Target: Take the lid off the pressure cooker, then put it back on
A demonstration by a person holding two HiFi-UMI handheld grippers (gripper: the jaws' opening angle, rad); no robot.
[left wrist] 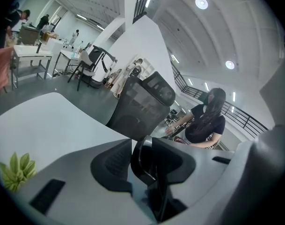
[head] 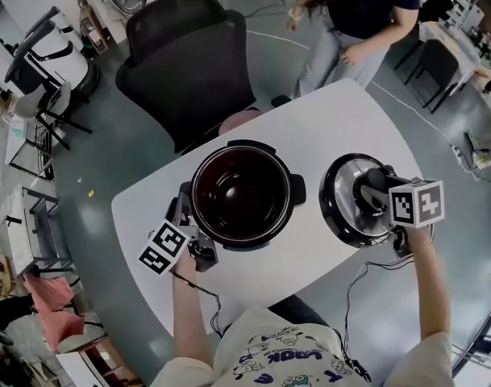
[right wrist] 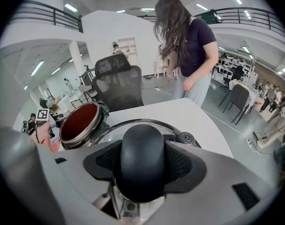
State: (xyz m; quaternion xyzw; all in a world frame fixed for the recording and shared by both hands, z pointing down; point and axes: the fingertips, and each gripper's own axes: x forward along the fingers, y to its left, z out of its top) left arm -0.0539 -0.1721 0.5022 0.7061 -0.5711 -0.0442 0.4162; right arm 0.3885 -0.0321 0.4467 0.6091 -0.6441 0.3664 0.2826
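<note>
Closest to the head camera is the wearer's white T-shirt with blue print [head: 281,351], both forearms reaching out from it over a white, round-cornered table [head: 309,127].

Left claw [head: 185,212] sits at the near-left side of the black round pressure cooker [head: 242,243], which stands open in the middle of the table with its dark inner pot bare. In the left gripper view this claw [left wrist: 144,162] has its jaws partly closed onto the cooker's black side handle [left wrist: 138,151], a pad on either side of it.

Right claw [head: 368,193] is out over the right part of the table. In the right gripper view this claw [right wrist: 142,172] stands wide and is clamped on the rounded black knob [right wrist: 142,153] at the top of the round steel-and-black lid [right wrist: 177,134]. The lid [head: 342,204] is off the cooker, to its right and clear of it, near the table's right edge. I cannot tell whether it rests on the table or hangs just above it.

Beyond the far edge of the table stand a black mesh office chair [head: 189,55] and a person in a dark top [head: 358,10].
</note>
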